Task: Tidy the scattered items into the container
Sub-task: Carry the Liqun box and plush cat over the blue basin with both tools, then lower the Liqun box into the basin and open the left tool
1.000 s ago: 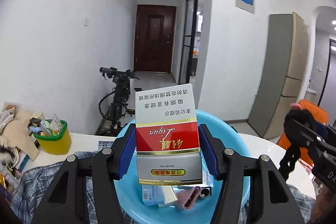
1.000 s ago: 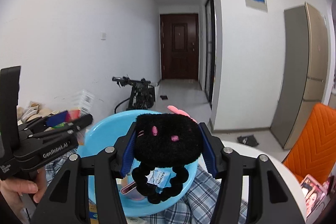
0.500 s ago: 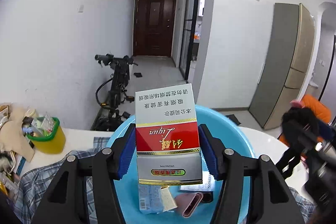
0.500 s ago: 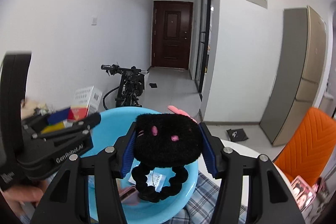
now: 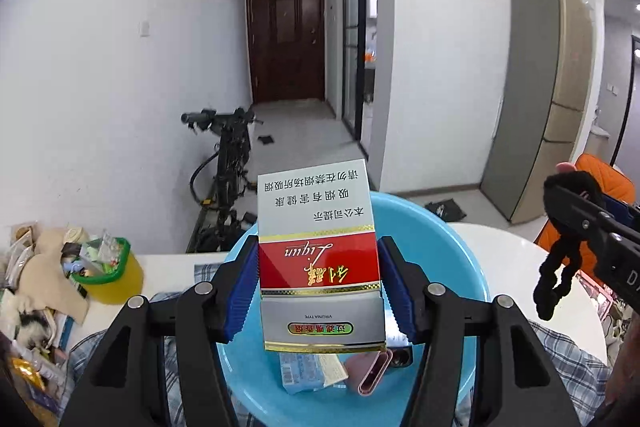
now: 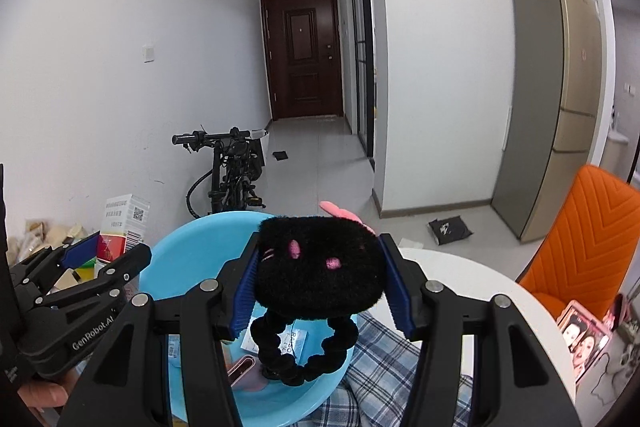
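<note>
My left gripper (image 5: 318, 245) is shut on a red, white and silver cigarette box (image 5: 318, 259), held upright above the round blue basin (image 5: 440, 227). In the right wrist view my right gripper (image 6: 320, 247) is shut on a black fluffy hair tie (image 6: 320, 275) with pink spots; its loop hangs over the basin (image 6: 188, 243). A blue packet (image 5: 304, 371) and a pink case (image 5: 372, 371) lie in the basin. Each gripper shows in the other's view: the right gripper (image 5: 580, 223) at the right, the left gripper (image 6: 100, 259) at the left.
The basin rests on a checked cloth (image 5: 92, 347) on a white round table (image 5: 520, 267). A yellow tub (image 5: 108, 267) and a pile of clutter fill the left. An orange chair (image 6: 580, 239) and photos (image 6: 584, 335) are at the right. A bicycle (image 5: 228, 163) stands behind.
Both grippers have risen a little over the basin with their items still gripped. More of the hallway shows in both views.
</note>
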### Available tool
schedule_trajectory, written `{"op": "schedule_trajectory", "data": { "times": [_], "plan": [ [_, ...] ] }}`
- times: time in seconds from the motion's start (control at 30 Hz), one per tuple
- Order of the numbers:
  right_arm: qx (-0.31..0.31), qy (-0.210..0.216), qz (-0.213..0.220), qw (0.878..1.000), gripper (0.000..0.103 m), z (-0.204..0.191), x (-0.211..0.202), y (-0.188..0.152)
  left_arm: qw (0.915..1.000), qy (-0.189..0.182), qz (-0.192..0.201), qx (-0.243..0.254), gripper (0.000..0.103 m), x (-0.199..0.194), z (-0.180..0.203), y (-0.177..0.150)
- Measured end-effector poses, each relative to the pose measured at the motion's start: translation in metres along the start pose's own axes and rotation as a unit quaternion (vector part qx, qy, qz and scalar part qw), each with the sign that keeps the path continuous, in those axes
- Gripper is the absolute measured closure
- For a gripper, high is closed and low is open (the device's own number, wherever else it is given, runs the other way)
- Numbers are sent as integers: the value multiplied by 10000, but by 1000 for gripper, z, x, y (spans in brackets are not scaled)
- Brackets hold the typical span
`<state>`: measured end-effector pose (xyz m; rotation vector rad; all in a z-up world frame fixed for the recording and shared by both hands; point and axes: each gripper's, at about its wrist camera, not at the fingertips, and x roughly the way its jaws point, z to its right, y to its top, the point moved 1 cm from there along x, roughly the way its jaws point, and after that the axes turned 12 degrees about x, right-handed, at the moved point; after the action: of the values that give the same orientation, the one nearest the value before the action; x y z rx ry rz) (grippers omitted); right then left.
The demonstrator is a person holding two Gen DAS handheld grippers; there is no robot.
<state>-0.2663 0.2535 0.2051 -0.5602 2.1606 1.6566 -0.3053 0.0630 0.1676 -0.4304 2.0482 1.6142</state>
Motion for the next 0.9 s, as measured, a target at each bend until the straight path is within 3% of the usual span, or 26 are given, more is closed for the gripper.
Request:
{"op": "schedule_trajectory", "data": {
  "times": [0.1, 0.17, 0.23, 0.3, 0.33, 0.4, 0.7, 0.9],
  "plan": [
    [-195, -129, -525, 9983, 49, 1, 6, 7, 9987, 127, -499, -7, 42, 4, -3, 10],
    [-449, -311, -868, 9947, 49, -1, 11, 9, 9912, 123, -1315, -103, 42, 17, -5, 11],
    [-559, -364, -1406, 9878, 49, 0, 18, 8, 9814, -193, -1893, -235, 42, 26, -4, 7],
    [-424, -253, -2072, 9771, 49, 3, 26, 1, 9794, -319, -1989, -174, 42, 26, -1, 7],
    [-412, -199, -2198, 9745, 49, 4, 26, -2, 9789, -223, -2029, -83, 42, 24, 0, 8],
    [-470, -91, -2112, 9763, 49, 6, 20, 0, 9781, -79, -2077, 70, 42, 21, 2, 9],
    [-620, -15, -1937, 9791, 49, -11, 8, 7, 9810, -52, -1937, -79, 42, 8, -10, 11],
    [-714, 80, -1859, 9799, 49, -27, 21, 11, 9793, -109, -2018, -152, 42, 27, -20, 6]
  ]
}}
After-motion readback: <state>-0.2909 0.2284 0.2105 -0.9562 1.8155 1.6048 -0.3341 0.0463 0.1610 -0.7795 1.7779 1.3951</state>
